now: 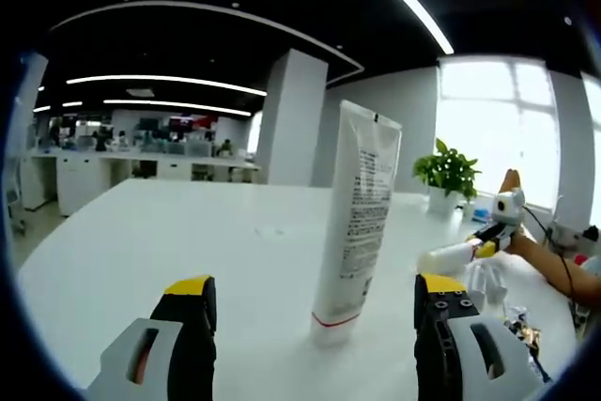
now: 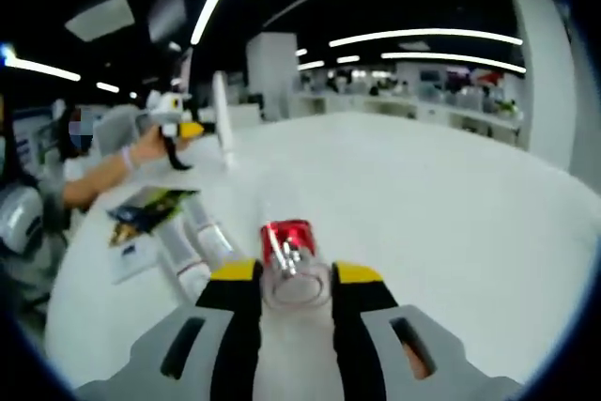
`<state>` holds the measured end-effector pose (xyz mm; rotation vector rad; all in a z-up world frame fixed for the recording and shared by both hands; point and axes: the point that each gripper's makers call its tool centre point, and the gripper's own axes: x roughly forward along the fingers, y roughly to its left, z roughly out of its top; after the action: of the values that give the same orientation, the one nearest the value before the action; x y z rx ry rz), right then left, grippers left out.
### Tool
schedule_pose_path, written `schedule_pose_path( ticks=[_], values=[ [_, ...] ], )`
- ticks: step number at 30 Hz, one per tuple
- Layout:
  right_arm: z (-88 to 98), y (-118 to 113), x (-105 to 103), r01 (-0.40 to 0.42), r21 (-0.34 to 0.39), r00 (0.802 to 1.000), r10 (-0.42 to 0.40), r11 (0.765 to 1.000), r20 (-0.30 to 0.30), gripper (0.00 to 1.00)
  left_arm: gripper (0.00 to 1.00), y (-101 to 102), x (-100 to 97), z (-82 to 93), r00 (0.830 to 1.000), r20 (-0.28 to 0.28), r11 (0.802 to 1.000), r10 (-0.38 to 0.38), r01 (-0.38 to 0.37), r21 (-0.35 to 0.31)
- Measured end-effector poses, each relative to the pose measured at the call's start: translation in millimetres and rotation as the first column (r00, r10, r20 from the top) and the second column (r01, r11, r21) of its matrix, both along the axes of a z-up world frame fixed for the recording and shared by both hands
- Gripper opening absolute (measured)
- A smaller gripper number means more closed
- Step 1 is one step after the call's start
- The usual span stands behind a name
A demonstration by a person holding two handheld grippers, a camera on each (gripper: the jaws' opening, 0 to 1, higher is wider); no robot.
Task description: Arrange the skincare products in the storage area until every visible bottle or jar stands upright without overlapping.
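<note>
Both grippers are at work over a wide white table (image 1: pixel 141 251). Seen in the left gripper view, the left gripper (image 1: pixel 315 312) stands wide apart, its black, yellow-tipped jaws on either side of a tall white tube (image 1: pixel 357 218) without touching it. That tube stands upright on its cap end, with a thin red band near the base, a flat crimped top, and a block of small dark print down its side that is too fine to read. In the right gripper view, the right gripper (image 2: pixel 296 279) is closed narrowly on a bottle (image 2: pixel 289 265) with a clear neck and a shiny red cap, which points forward along the jaws and lies roughly level rather than upright; any label on it cannot be made out. The same gripper appears at the right of the left gripper view, holding the pale bottle over the table's far right side, with a person's forearm (image 1: pixel 549 265) behind it. Below it lie a few clear items (image 1: pixel 488 284), too blurred to identify. In the right gripper view, flat packets and leaflets (image 2: pixel 150 208) lie on the table to the left, one with a dark printed cover whose writing is unreadable, and clear tubes (image 2: pixel 202 237) lie beside them. A potted green plant (image 1: pixel 448 176) stands at the table's far edge near the bright window.
</note>
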<state>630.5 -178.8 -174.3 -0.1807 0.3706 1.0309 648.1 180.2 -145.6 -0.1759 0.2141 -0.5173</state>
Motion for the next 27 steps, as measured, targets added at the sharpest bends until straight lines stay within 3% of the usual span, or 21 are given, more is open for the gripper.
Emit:
schedule_pose_path(
  ticks=[4,14,19,24,27],
  values=[
    [21.4,2.0,-11.0,0.043,-0.074,0.999,-0.043,0.996,-0.002,0.26,0.89,-0.5,1.5,0.9,1.0,0.004,1.0,0.001,-0.001,0.01],
    [61.5,30.4,-37.2,0.156,-0.235,0.974,-0.189,0.959,-0.128,0.25,0.89,1.5,-0.6,10.0,0.999,0.032,0.999,0.004,-0.005,0.034],
    [73.8,51.7,-42.9,0.17,-0.417,0.956,-0.252,0.893,-0.149,0.26,0.89,5.2,-1.8,15.4,0.999,0.043,1.0,0.009,-0.01,0.009],
    [78.3,71.3,-37.5,0.189,-0.56,0.907,-0.362,0.807,-0.216,0.26,0.89,7.1,-1.5,18.3,0.999,0.046,1.0,0.016,-0.015,-0.009],
    [84.2,78.0,-21.3,0.184,-0.628,0.877,-0.415,0.756,-0.242,0.26,0.89,7.3,-3.2,21.8,0.998,0.055,1.0,0.018,-0.017,-0.013]
  ],
)
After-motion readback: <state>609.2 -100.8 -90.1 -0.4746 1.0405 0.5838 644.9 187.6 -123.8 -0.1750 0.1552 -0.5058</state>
